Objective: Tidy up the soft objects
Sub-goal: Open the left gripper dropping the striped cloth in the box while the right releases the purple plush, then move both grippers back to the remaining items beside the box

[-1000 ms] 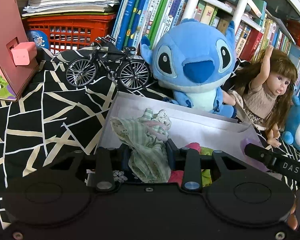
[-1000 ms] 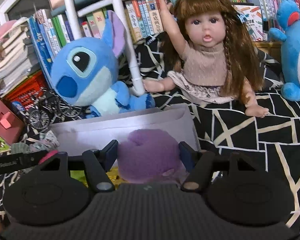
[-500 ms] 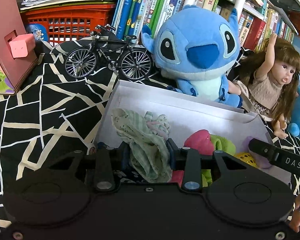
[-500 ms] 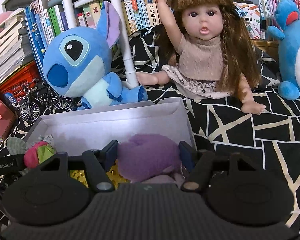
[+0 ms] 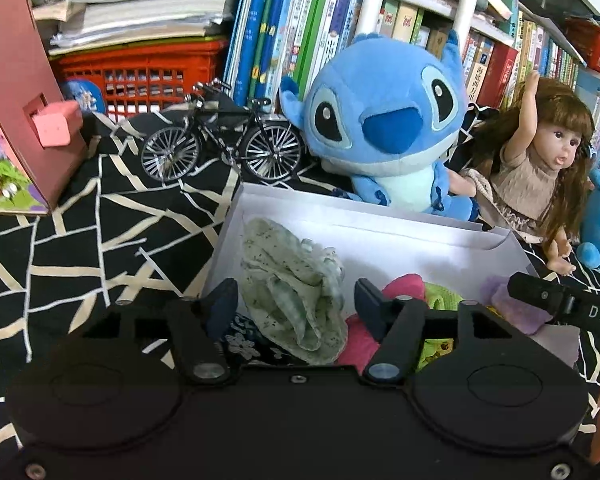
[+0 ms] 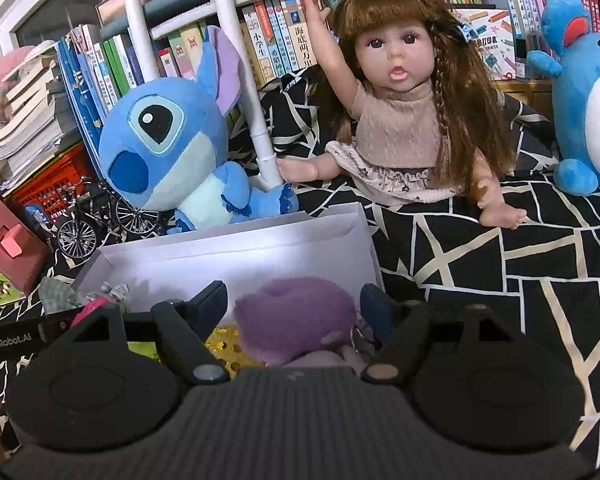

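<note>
Soft items sit in a white box (image 5: 380,236) on black patterned cloth. Left wrist view: left gripper (image 5: 294,300) jaws opening, pads clear of the green cloth bundle (image 5: 296,292) lying between them in the box's left end; pink plush (image 5: 404,288) beside it. Right wrist view: right gripper (image 6: 296,300) jaws opening, purple plush (image 6: 296,320) between them, untouched, at the box's right end. Blue plush (image 6: 168,140) and doll (image 6: 400,120) sit behind.

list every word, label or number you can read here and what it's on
"DAS": on the black bar at the right of the left wrist view; cut off by the frame edge.
"GenRobot.AI": on the black bar at the left of the right wrist view.
Book spines: printed Chinese titles, too small to read reliably.
Box behind the doll: print too blurred.
</note>
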The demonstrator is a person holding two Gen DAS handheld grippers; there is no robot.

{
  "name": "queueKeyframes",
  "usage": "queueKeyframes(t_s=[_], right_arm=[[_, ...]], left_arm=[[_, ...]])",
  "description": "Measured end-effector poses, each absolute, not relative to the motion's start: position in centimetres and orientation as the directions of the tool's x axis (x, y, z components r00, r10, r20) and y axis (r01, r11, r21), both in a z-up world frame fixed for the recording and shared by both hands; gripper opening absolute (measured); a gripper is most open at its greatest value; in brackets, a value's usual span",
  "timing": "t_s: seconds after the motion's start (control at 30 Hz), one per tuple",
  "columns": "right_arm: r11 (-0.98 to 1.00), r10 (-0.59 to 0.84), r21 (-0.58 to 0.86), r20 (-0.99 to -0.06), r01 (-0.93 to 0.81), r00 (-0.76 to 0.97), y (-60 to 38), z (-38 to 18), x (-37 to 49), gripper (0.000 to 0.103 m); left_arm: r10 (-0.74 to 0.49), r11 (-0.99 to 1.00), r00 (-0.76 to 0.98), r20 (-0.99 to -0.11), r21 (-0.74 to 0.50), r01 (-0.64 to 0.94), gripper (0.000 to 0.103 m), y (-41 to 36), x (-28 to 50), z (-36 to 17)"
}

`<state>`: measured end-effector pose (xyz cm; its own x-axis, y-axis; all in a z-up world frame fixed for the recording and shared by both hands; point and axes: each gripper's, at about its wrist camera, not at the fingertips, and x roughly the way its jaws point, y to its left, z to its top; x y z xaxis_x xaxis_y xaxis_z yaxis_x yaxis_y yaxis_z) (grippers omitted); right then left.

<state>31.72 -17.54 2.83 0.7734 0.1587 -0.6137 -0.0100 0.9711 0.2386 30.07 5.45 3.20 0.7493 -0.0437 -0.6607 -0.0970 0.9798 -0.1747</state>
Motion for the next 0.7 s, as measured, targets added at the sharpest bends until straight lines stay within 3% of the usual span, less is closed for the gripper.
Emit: queueKeyframes(t_s=[0.33, 0.7], right_arm=[[0.968, 0.202, 0.239, -0.564, -0.076, 0.801, -17.6, 4.5, 29.4, 0.091], [0.965, 0.244, 0.211, -0.505, -0.156, 0.828, -18.1, 6.2, 24.8, 0.099]], left_arm=[[-0.025, 0.984, 0.795, -0.606, -0.153, -0.086, 0.082, 5.0, 27.5, 4.9], [-0.115, 0.984, 0.836, -0.536, -0.176, 0.023, 0.086, 4.0, 22.6, 6.6]])
